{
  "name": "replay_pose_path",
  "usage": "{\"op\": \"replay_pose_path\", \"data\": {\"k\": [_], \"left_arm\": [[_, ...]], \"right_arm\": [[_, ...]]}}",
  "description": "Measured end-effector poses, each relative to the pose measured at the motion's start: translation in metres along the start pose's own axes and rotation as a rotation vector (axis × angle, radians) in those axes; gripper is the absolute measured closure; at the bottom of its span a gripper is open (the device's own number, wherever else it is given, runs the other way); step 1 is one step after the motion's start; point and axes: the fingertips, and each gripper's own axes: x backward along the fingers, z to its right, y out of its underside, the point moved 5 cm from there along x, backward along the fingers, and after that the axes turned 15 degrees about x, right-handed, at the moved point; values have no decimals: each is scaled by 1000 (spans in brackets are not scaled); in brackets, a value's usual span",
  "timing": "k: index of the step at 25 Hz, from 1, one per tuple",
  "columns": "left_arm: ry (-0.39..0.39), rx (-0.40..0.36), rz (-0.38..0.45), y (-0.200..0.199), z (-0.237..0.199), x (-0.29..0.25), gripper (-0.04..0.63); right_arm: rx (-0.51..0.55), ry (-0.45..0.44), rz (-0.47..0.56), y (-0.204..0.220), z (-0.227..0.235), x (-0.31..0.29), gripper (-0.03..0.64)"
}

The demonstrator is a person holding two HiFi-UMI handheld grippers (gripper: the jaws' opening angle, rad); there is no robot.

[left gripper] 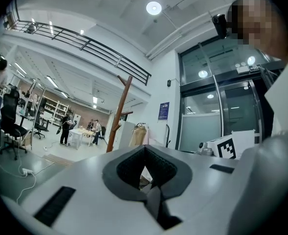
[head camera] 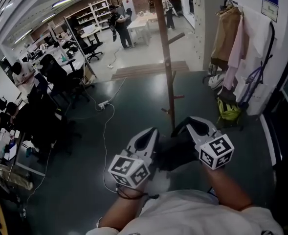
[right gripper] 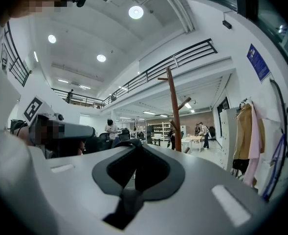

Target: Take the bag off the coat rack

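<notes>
The wooden coat rack [head camera: 168, 58] stands straight ahead on the dark floor, and its pegs in view are bare. It also shows in the left gripper view [left gripper: 119, 111] and the right gripper view [right gripper: 174, 111]. Both grippers are held close to the person's chest, pointing at the rack's foot. My left gripper [head camera: 153, 130] [left gripper: 144, 148] is shut with nothing in it. My right gripper [head camera: 180, 126] [right gripper: 130, 143] has its jaws closed on something dark and thin. A black bag [head camera: 175, 155] hangs low between the two grippers, mostly hidden by them.
Coats [head camera: 232, 38] hang on the wall at the right, above a yellow-green bag [head camera: 228, 110] on the floor. A power strip with a white cable [head camera: 103, 104] lies to the left. Office chairs [head camera: 60, 77] and desks fill the left; people stand at tables [head camera: 121, 26] far back.
</notes>
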Motion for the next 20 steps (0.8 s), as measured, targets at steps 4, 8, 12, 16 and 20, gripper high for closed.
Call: {"op": "replay_pose_path", "data": {"k": [4,8,12,16,20], "left_arm": [[-12,-4,-6,-5,-11,48,589],[-11,-10,-32,-7,-21,100,589],[-6,-15,-46,-10,-32,145,589],[6,-21,-52,-11,-38,176,589],[26,-25,-54,-13,-37,198,589]], "right_arm": [[-2,37,2,-12,-39,2,591],[-7,89,9,-26,-81,7,591],[3,130,19,-42,-118,8,591],[6,146,14,-50,-153,12,591],[-2,155,7,-58,-184,19,591]]}}
